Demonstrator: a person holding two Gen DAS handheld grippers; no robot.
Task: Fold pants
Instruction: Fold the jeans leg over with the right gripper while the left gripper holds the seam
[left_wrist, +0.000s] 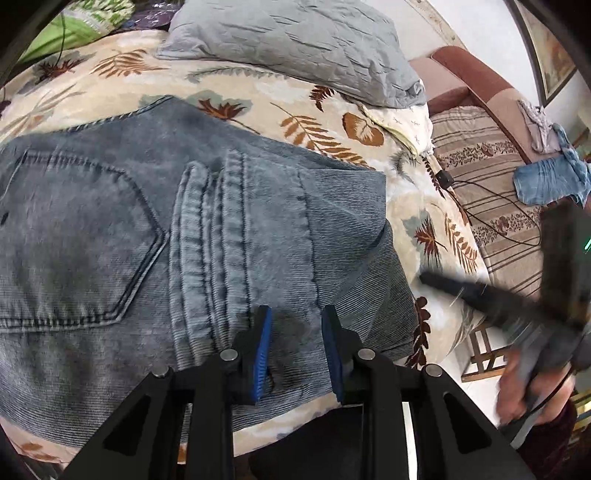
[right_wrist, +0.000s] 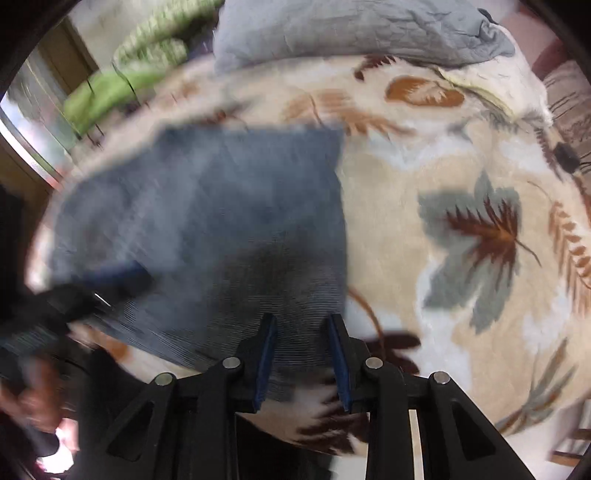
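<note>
The folded blue denim pants (left_wrist: 147, 229) lie on a bed under a cream blanket with a leaf pattern (left_wrist: 332, 122), and everything else is placed from them. The left tongs (left_wrist: 296, 354) hang over their near edge, beside the thick stacked hems (left_wrist: 207, 236), with the blue pads standing apart and nothing clamped between them. The right tongs (right_wrist: 303, 362) hover over the pants' near right corner, jaws likewise apart and empty; this view is blurred by motion. Beyond the pants, toward the head of the bed, rests a grey pillow (left_wrist: 295, 44), with a green patterned cloth (left_wrist: 74, 26) at its left. Right of the pants, past the bed's edge, stands a striped sofa (left_wrist: 491, 173) carrying more denim (left_wrist: 543, 181).
</note>
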